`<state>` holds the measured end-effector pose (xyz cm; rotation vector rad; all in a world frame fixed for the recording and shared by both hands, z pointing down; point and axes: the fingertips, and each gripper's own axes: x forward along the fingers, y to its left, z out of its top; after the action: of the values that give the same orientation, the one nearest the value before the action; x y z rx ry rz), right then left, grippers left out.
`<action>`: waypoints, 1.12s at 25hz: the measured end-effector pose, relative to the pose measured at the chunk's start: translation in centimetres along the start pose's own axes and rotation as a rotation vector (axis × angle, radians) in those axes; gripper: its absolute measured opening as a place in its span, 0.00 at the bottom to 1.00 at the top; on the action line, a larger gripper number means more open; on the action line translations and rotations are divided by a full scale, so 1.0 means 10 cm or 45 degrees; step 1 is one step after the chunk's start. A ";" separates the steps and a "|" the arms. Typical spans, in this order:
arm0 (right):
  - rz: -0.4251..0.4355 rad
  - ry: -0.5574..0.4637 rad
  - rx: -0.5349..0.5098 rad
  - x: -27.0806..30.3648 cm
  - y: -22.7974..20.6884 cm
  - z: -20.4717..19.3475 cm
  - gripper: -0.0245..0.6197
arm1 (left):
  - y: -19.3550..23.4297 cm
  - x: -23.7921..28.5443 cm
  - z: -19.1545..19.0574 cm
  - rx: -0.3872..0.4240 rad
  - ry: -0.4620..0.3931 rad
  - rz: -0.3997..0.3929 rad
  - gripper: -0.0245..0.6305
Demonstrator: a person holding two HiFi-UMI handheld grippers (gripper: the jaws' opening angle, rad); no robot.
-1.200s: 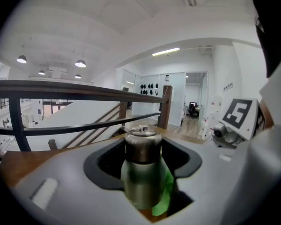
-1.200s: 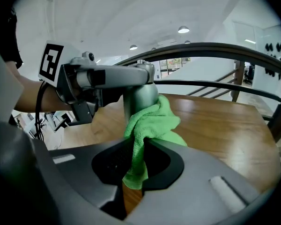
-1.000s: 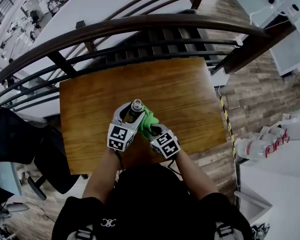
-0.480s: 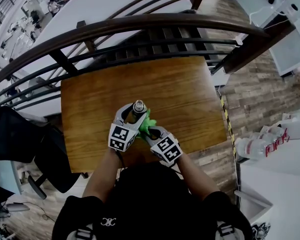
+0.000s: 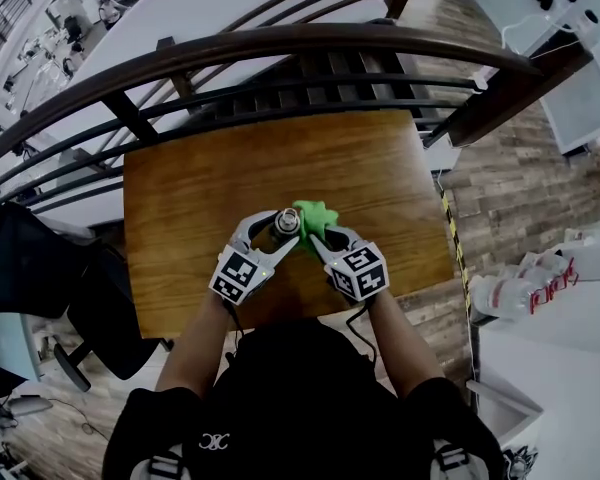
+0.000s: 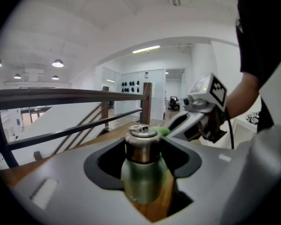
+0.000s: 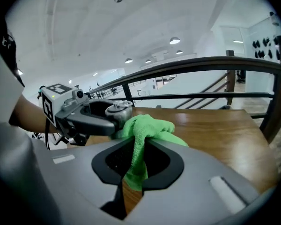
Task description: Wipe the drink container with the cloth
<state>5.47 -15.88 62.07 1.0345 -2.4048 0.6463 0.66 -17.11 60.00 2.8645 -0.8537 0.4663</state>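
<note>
A green metal drink bottle (image 6: 141, 172) with a steel cap (image 5: 285, 223) stands upright on the wooden table (image 5: 210, 188). My left gripper (image 5: 268, 230) is shut on the bottle's body, seen close in the left gripper view (image 6: 141, 165). A bright green cloth (image 7: 143, 135) is pinched in my right gripper (image 7: 139, 165). The bunched cloth (image 5: 314, 218) presses against the bottle's right side, just below the cap (image 7: 118, 108). In the head view my right gripper (image 5: 325, 240) sits just right of the bottle.
A dark curved railing (image 5: 280, 53) with bars runs along the table's far edge. A black chair (image 5: 40, 288) stands to the left of the table. White tables with bottles (image 5: 520, 288) are at the right.
The right gripper swung the cloth from the bottle's near right side round toward its far right side. The left gripper stayed shut on the bottle, shifting slightly.
</note>
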 end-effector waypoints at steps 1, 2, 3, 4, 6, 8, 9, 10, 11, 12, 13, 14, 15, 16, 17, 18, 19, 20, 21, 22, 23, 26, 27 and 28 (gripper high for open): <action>0.027 0.001 -0.008 0.00 0.01 0.02 0.11 | -0.07 0.00 -0.02 0.018 0.010 -0.033 0.48; 0.047 0.001 -0.012 0.00 0.01 0.03 0.11 | -0.14 0.01 -0.03 0.030 0.017 -0.058 0.48; 0.059 0.000 -0.013 0.01 0.01 0.05 0.11 | -0.19 0.01 -0.04 0.035 0.020 -0.076 0.48; 0.059 -0.006 -0.009 0.02 0.00 0.08 0.11 | -0.23 0.01 -0.04 0.038 0.022 -0.088 0.48; 0.036 -0.031 -0.004 0.04 -0.03 0.16 0.11 | -0.29 0.00 -0.05 0.046 0.027 -0.108 0.48; 0.024 -0.077 -0.018 0.04 -0.04 0.27 0.11 | -0.35 0.00 -0.05 0.058 0.031 -0.130 0.48; 0.032 -0.101 -0.027 0.03 -0.02 0.33 0.11 | -0.37 -0.01 -0.05 0.061 0.030 -0.139 0.48; 0.048 -0.117 -0.036 0.03 0.00 0.37 0.11 | -0.38 -0.03 -0.05 0.062 0.029 -0.145 0.48; 0.067 -0.123 -0.045 0.03 0.02 0.39 0.11 | -0.38 -0.05 -0.05 0.062 0.025 -0.148 0.48; 0.086 -0.120 -0.054 0.04 0.04 0.39 0.11 | -0.38 -0.06 -0.04 0.061 0.020 -0.149 0.48; 0.106 -0.109 -0.059 0.06 0.06 0.37 0.11 | -0.39 -0.08 -0.03 0.059 0.009 -0.150 0.48; 0.126 -0.096 -0.060 0.08 0.08 0.34 0.11 | -0.40 -0.10 0.00 0.052 -0.006 -0.155 0.48; 0.148 -0.087 -0.055 0.10 0.09 0.30 0.11 | -0.41 -0.12 0.03 0.041 -0.026 -0.164 0.48; 0.174 -0.085 -0.045 0.11 0.10 0.27 0.11 | -0.43 -0.14 0.07 0.028 -0.045 -0.173 0.48; 0.205 -0.091 -0.026 0.11 0.11 0.26 0.11 | -0.45 -0.15 0.10 0.017 -0.061 -0.181 0.48; 0.237 -0.103 -0.001 0.11 0.12 0.25 0.11 | -0.46 -0.16 0.13 0.010 -0.070 -0.186 0.48; 0.263 -0.115 0.026 0.11 0.12 0.24 0.11 | -0.47 -0.17 0.14 0.008 -0.076 -0.189 0.48; 0.280 -0.122 0.049 0.12 0.11 0.24 0.11 | -0.47 -0.19 0.15 0.007 -0.079 -0.190 0.48; 0.289 -0.122 0.066 0.13 0.10 0.22 0.11 | -0.46 -0.20 0.16 0.006 -0.081 -0.189 0.48; 0.290 -0.116 0.075 0.14 0.09 0.20 0.11 | -0.46 -0.21 0.16 0.004 -0.084 -0.188 0.48; 0.287 -0.104 0.077 0.16 0.08 0.16 0.11 | -0.45 -0.21 0.17 0.002 -0.087 -0.186 0.48; 0.276 -0.062 0.077 0.19 0.08 0.05 0.11 | -0.43 -0.23 0.20 0.000 -0.098 -0.186 0.48; 0.274 -0.048 0.078 0.21 0.08 0.01 0.11 | -0.43 -0.24 0.22 0.000 -0.103 -0.186 0.48; 0.273 -0.033 0.079 0.22 0.09 -0.03 0.11 | -0.42 -0.24 0.23 -0.002 -0.110 -0.185 0.48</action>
<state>3.51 -16.38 63.35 0.8195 -2.5553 0.7888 1.66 -12.84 56.93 2.9372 -0.6509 0.3277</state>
